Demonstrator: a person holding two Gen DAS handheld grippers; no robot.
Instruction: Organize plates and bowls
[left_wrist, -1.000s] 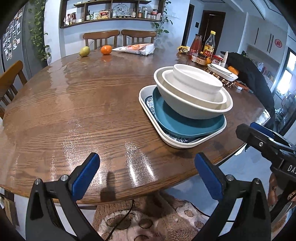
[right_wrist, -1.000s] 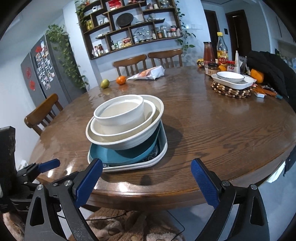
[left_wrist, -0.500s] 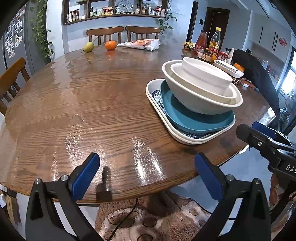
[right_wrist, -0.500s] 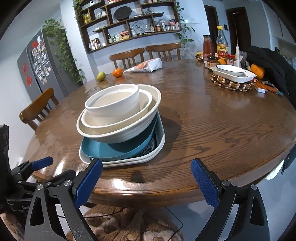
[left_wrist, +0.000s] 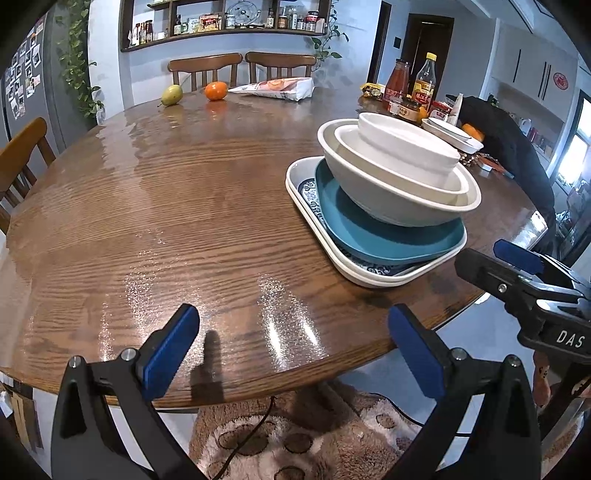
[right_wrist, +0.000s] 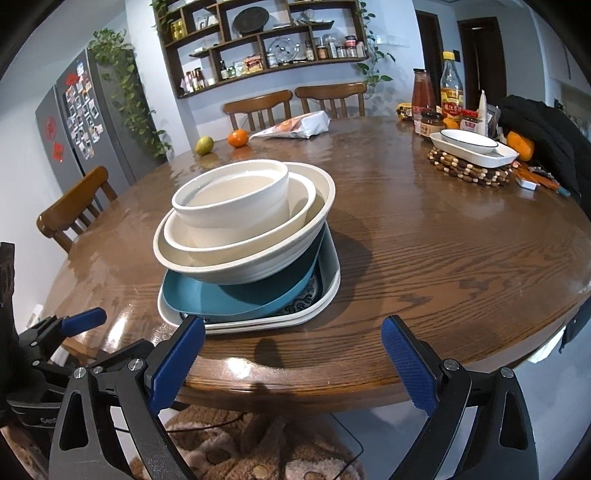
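A stack stands near the front edge of the round wooden table: a white rectangular plate at the bottom, a blue plate on it, then three nested white bowls leaning a little. The right wrist view shows the same stack of bowls on the blue plate. My left gripper is open over the table's front edge, left of the stack, holding nothing. My right gripper is open just in front of the stack, its left pad close to the white plate.
At the back right a white dish rests on a beaded trivet, beside sauce bottles and a dark coat. A pear, an orange and a snack bag lie at the far edge. Chairs ring the table; a fluffy rug lies below.
Both grippers have moved forward toward the table, so the stack looms larger and closer. Both stay open and the stack has not shifted.
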